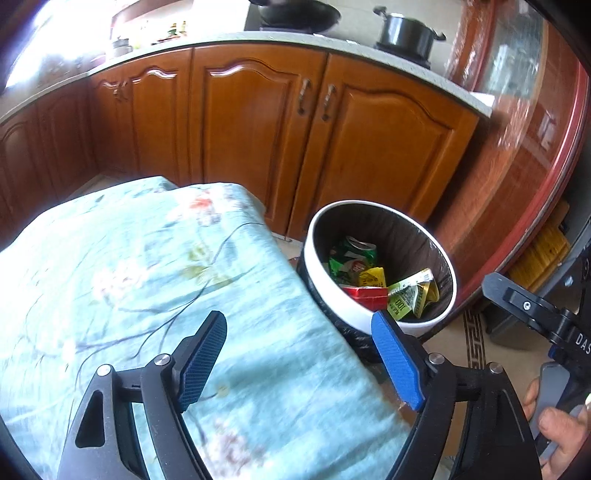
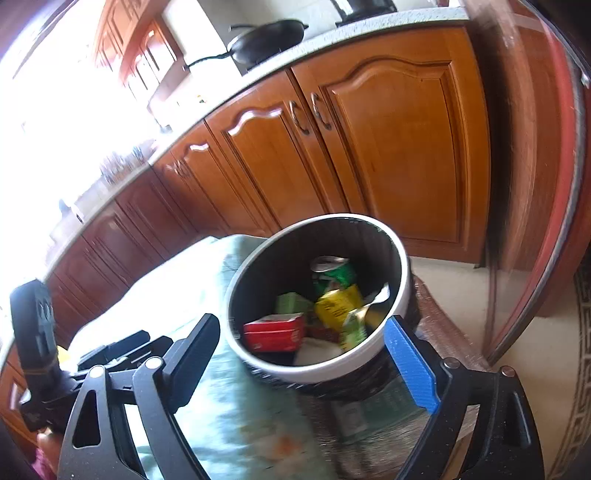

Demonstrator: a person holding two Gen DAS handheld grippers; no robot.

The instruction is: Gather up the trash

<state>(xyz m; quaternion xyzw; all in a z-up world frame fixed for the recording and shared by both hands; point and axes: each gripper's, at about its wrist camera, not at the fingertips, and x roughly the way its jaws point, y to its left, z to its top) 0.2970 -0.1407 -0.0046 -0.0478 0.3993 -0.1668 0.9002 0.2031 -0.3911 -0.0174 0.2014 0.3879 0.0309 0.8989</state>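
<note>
A round trash bin with a white rim and a dark liner stands beside the table's right edge. Inside lie a green can, a red box and yellow-green wrappers. My left gripper hangs open over the cloth-covered table near that edge, with nothing between its fingers. My right gripper is open above the near side of the bin rim, also empty. Below it I see the red box, the green can and a yellow wrapper.
A pale blue floral cloth covers the table. Wooden cabinets stand behind, under a counter with a wok and a black pot. A red-framed glass door is at the right. A hand holds the other gripper's handle.
</note>
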